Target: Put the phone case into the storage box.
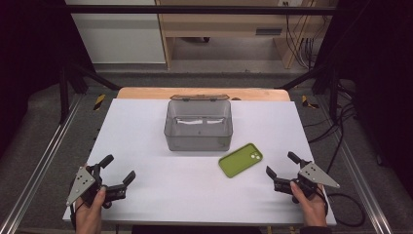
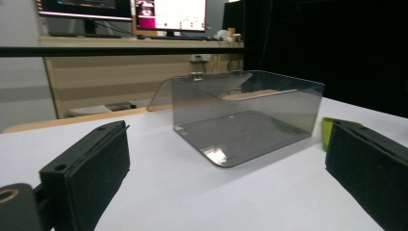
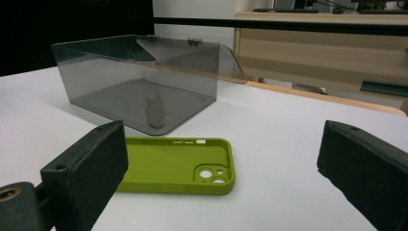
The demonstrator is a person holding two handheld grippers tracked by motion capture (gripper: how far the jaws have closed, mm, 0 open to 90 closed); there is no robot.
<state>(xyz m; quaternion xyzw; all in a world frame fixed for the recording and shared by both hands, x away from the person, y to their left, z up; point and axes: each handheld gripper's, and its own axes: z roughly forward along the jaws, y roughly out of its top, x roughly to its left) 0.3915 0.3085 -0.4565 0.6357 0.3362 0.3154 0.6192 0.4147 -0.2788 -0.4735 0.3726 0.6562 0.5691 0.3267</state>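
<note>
A smoky clear plastic box [image 1: 198, 126] stands at the middle back of the white table [image 1: 141, 131], its hinged lid [image 1: 198, 97] folded open behind it. A green phone case [image 1: 240, 160] lies inner side up just in front of the box's right corner. My left gripper [image 1: 119, 167] rests open near the front left edge, holding nothing. My right gripper [image 1: 281, 163] is open at the front right, a short way right of the case. In the right gripper view the case [image 3: 178, 166] lies between the jaws' line and the box [image 3: 139, 91]. The left gripper view faces the box [image 2: 245, 115].
A wooden strip [image 1: 146, 92] runs along the table's far edge. Metal frame rails [image 1: 44, 161] flank both sides, and cables [image 1: 348, 204] trail on the floor at the right. Wooden shelving [image 1: 219, 29] stands beyond the table.
</note>
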